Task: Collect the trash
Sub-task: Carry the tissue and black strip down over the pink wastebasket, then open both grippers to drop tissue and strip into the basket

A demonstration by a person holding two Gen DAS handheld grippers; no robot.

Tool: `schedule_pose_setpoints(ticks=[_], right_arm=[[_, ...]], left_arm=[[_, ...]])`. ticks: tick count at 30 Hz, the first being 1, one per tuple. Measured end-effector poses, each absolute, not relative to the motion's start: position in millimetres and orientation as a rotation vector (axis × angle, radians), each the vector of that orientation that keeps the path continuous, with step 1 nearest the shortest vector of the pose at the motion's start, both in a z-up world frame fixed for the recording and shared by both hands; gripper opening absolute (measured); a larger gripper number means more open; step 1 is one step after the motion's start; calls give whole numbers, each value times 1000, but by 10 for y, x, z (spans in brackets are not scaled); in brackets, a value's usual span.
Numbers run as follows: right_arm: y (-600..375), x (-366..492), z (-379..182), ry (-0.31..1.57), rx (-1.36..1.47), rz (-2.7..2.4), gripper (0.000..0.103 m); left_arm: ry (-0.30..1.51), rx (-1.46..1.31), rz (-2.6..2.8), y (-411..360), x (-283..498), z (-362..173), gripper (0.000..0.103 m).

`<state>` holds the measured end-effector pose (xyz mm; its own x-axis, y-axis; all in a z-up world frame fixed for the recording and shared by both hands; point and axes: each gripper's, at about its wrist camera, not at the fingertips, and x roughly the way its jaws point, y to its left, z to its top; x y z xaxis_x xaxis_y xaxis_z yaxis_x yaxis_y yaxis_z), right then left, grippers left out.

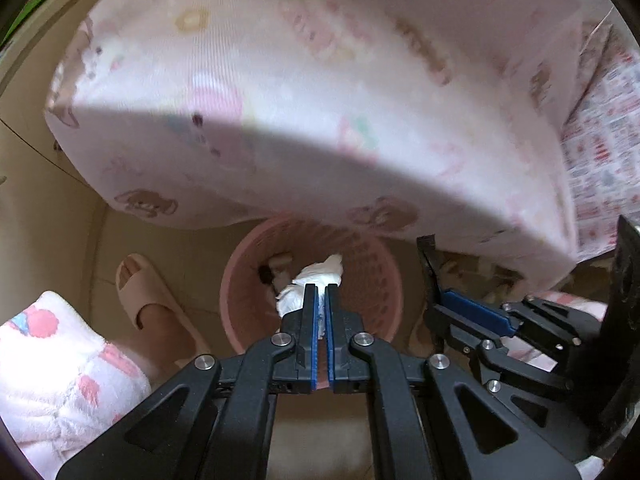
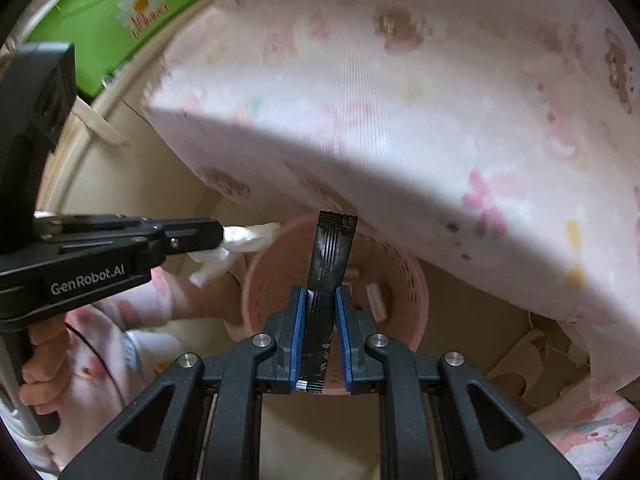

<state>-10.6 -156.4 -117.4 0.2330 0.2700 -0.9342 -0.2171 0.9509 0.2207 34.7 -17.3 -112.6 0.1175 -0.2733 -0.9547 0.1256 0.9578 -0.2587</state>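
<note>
Both over pink bin — left gripper pinching white tissue, right gripper clamped on black sachet.

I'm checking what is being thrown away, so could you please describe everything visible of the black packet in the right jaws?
The black packet is a long, narrow sachet of glossy foil-like material with fine lengthwise ribs, a crimped top edge and a faint leaf print near its lower end. It stands almost upright, leaning slightly, clamped between the blue pads of the right gripper. Its upper end projects beyond the jaws, above the open pink basket. Nothing else appears to touch it.
</note>
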Motion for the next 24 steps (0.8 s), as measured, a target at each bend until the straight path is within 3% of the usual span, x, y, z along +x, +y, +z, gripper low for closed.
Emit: schedule_pose_setpoints(ticks=[19,24], right_arm=[[-1360,-60,-2228,1505,-52,236,17],[-1298,-52,-2434,1544,-100,220,17]], left_arm=[[1788,-154,-167,-143,319,-2407,3],[1812,-133,-158,-193,273,-2482,4]])
